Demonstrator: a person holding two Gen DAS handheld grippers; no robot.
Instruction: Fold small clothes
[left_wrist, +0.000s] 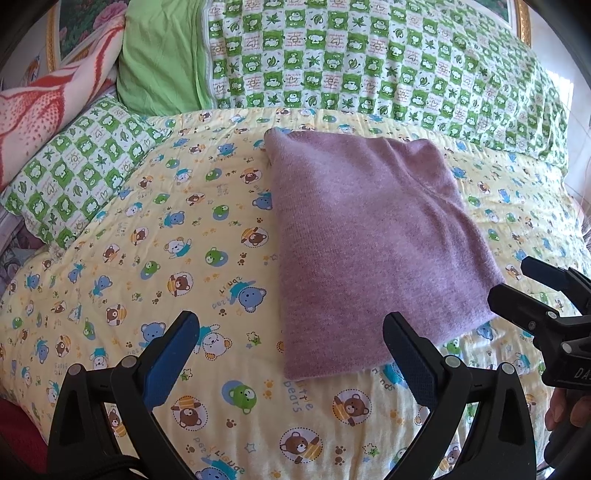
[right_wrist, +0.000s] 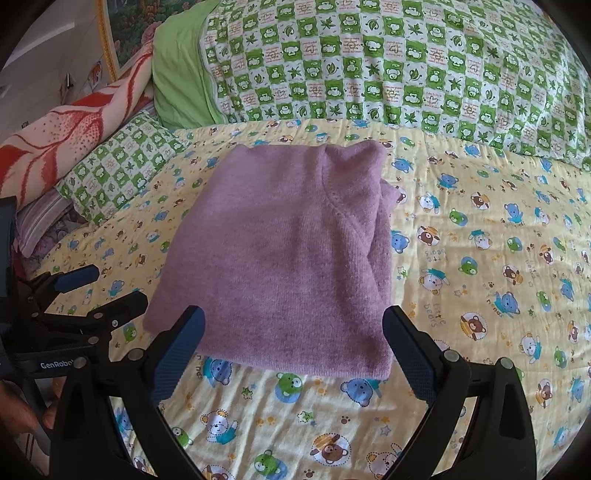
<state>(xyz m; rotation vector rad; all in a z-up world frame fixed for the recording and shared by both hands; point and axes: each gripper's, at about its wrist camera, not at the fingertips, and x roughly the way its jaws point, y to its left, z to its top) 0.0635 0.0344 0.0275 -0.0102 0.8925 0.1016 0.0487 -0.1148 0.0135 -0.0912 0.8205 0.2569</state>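
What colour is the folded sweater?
Purple sweater; the right wrist view shows it best.

You have a yellow bedsheet (left_wrist: 155, 236) printed with little bears spread over the bed. Along its far edge lies a green-and-white checked quilt (left_wrist: 369, 62), with a plain green lining (left_wrist: 159, 62) showing at its left end. At the far left corner a pillow (left_wrist: 74, 173) in the same checked print rests on the sheet, and a red-and-cream blanket (left_wrist: 40, 110) is piled just behind it. A gold-framed picture (right_wrist: 122, 33) hangs behind.
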